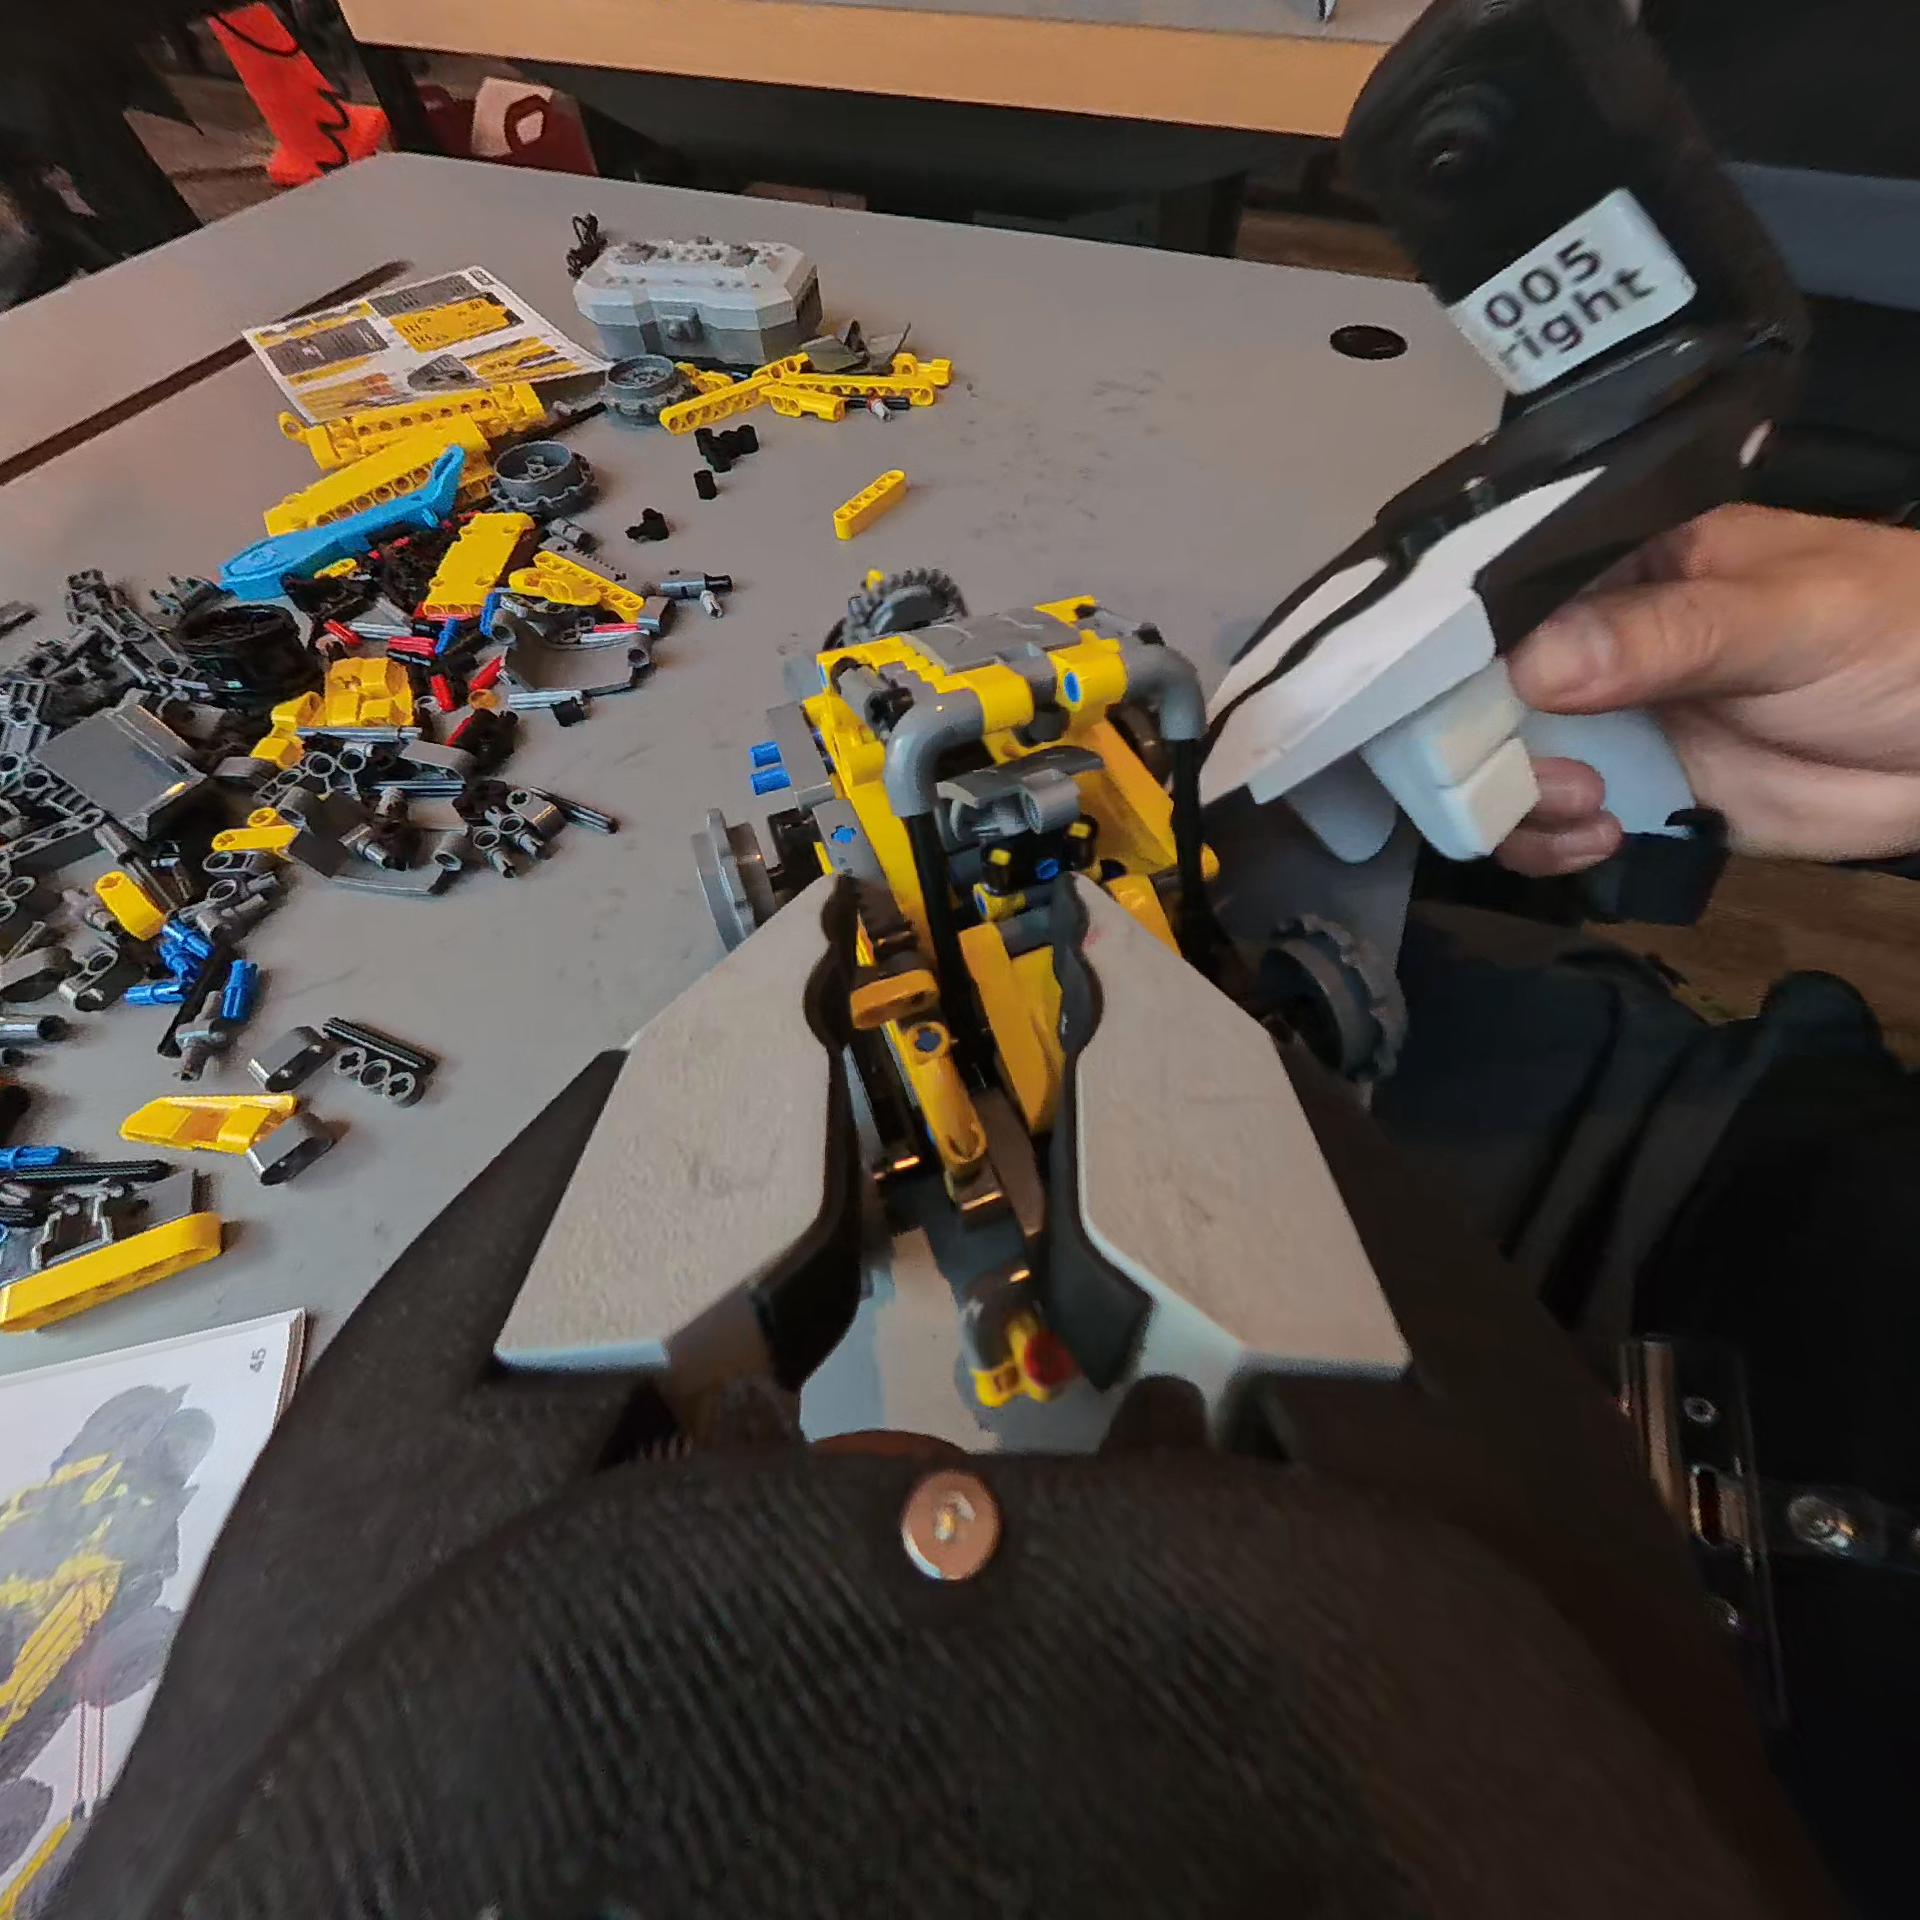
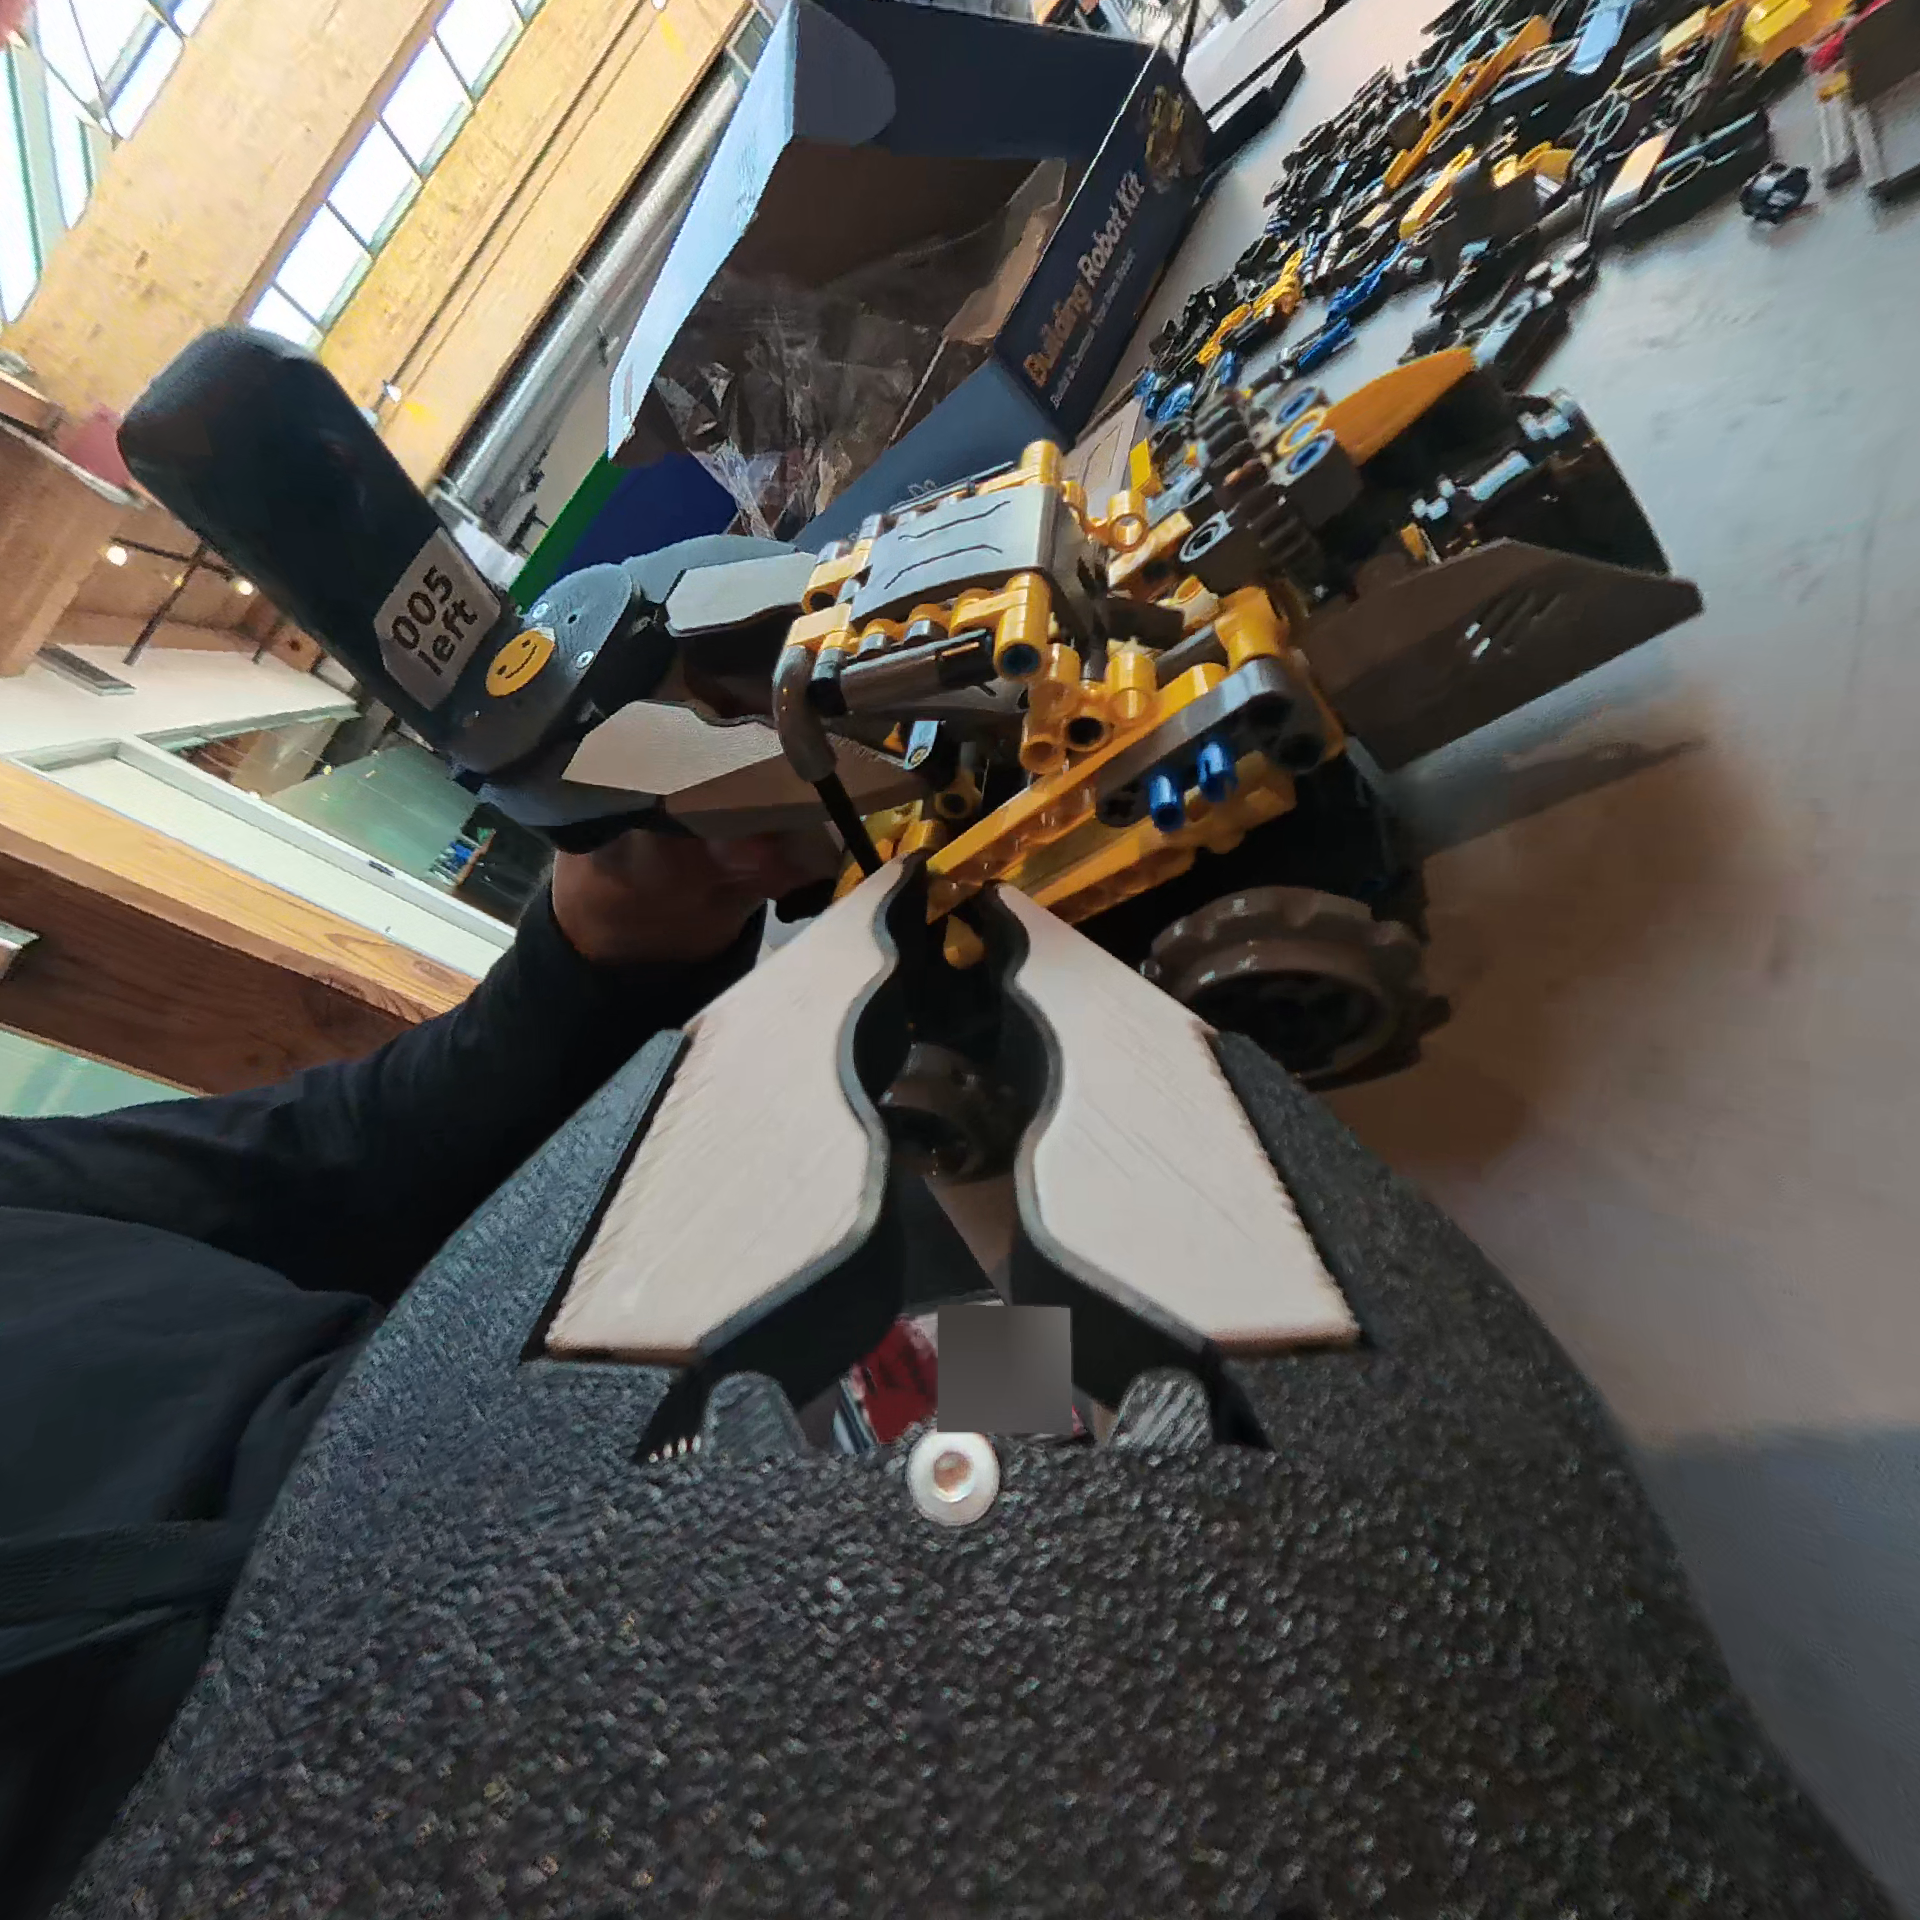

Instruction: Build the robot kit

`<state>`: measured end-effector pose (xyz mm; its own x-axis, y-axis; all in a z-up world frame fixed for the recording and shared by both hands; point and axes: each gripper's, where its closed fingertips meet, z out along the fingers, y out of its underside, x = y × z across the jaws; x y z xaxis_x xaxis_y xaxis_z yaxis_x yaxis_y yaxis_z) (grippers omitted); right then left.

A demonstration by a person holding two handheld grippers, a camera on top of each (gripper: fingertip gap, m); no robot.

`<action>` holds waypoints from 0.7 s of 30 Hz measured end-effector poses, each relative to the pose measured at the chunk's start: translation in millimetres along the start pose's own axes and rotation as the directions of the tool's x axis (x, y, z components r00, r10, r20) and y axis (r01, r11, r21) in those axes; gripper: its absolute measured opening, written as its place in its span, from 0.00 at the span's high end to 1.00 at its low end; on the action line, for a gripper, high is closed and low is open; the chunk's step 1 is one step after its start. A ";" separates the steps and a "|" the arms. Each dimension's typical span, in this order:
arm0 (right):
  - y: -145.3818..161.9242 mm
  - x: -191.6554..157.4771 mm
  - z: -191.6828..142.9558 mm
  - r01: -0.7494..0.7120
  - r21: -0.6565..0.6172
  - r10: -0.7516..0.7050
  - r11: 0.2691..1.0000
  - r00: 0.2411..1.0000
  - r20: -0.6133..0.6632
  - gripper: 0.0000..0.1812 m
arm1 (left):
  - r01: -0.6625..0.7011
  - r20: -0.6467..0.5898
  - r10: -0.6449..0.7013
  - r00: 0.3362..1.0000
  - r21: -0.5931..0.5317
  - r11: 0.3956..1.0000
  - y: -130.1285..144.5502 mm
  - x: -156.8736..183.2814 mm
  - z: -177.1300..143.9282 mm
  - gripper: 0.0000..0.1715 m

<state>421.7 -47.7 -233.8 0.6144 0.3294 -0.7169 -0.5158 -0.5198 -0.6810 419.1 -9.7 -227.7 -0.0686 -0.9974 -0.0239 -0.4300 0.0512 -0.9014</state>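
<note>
Two grippers: both of yours are on one yellow and grey brick vehicle (image 1: 997,790) at the near edge of a grey table (image 1: 1091,436).
Left gripper (image 1: 961,883): your fingers sit around the model's rear part, closed in against its yellow beams and a thin black hose.
Right gripper (image 2: 951,899): your fingers are drawn narrow, tips pinched on a black hose (image 2: 847,810) at the model's side, above a dark toothed wheel (image 2: 1288,987).
Left wrist view only: a hand (image 1: 1756,686) squeezing the right gripper's pale trigger; a loose pile of parts (image 1: 312,707) in yellow, grey, black and blue, well to the left of the model; a grey battery box (image 1: 696,291) at the far side; a printed sheet (image 1: 416,343) beside it; an open booklet (image 1: 114,1579) at the near left corner.
Right wrist view only: the model's grey blade (image 2: 1496,634) resting on the table; an open dark cardboard box (image 2: 904,260) behind the model; a black sleeve (image 2: 343,1101) behind the left gripper.
Surface: matt grey, scuffed, with a round cable hole (image 1: 1366,341).
Room: timber beams and high windows (image 2: 343,208); an orange cone (image 1: 301,94) on the floor beyond the table.
</note>
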 end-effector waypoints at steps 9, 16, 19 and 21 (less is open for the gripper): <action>-2.3 1.6 -1.1 -0.046 -0.017 0.047 0.999 0.998 0.051 0.94 | 0.074 -0.120 -0.082 0.989 -0.064 0.995 0.3 4.1 -2.2 0.74; -1.9 1.7 -0.9 -0.038 -0.026 0.039 0.999 0.998 0.055 0.93 | 0.029 -0.100 -0.039 0.994 -0.103 0.994 4.2 6.8 0.3 0.71; -0.4 0.4 -0.6 -0.031 -0.038 0.034 0.999 0.997 0.067 0.93 | 0.010 -0.099 -0.019 0.995 -0.095 0.995 4.8 3.6 -1.0 0.76; -0.6 0.8 -0.6 -0.019 -0.042 0.022 0.999 0.998 0.065 0.94 | 0.001 -0.092 -0.009 0.996 -0.085 0.996 4.4 3.8 -0.2 0.75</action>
<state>422.9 -47.6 -233.9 0.5629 0.3689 -0.7396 -0.5016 -0.5588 -0.6605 416.8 -13.2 -231.7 -0.1471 -0.9888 0.0242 -0.5051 0.0541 -0.8614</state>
